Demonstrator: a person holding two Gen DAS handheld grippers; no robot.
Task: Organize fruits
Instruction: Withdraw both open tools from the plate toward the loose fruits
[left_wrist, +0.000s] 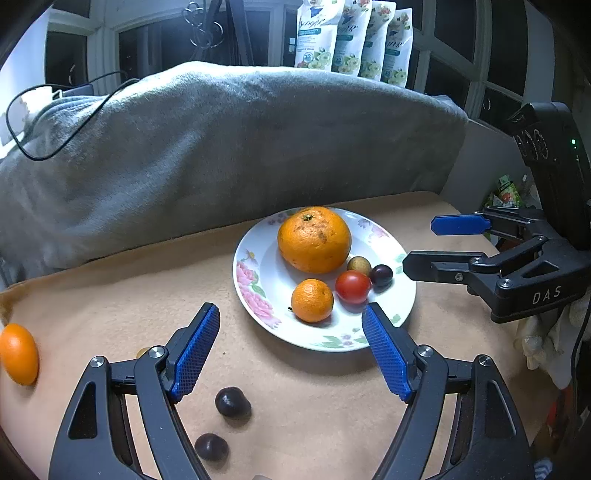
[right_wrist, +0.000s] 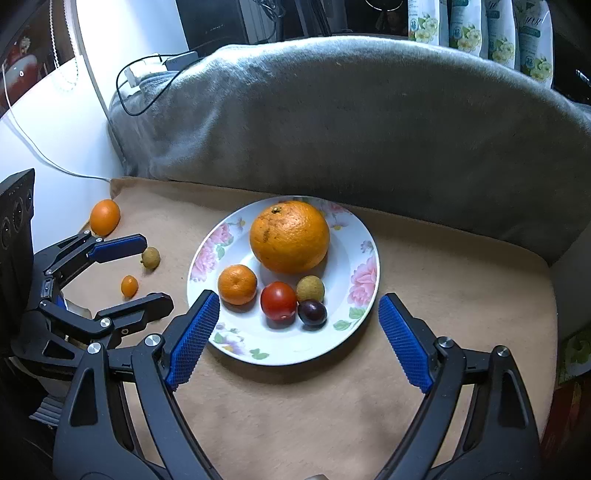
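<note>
**Five fruits plated, several still loose**

Your left gripper (left_wrist: 291, 350) hangs spread and empty over two dark plums (left_wrist: 232, 401) on the tan cloth (right_wrist: 295, 406), with a stray orange (right_wrist: 105, 217), longan (right_wrist: 151, 257) and kumquat (right_wrist: 129, 285) nearby. Rightward, the floral plate (right_wrist: 354, 251) already holds five fruits. Your right gripper (right_wrist: 299, 332) is also spread, empty. Nothing blocks you; a grey blanket (right_wrist: 351, 118) lies behind.
</note>
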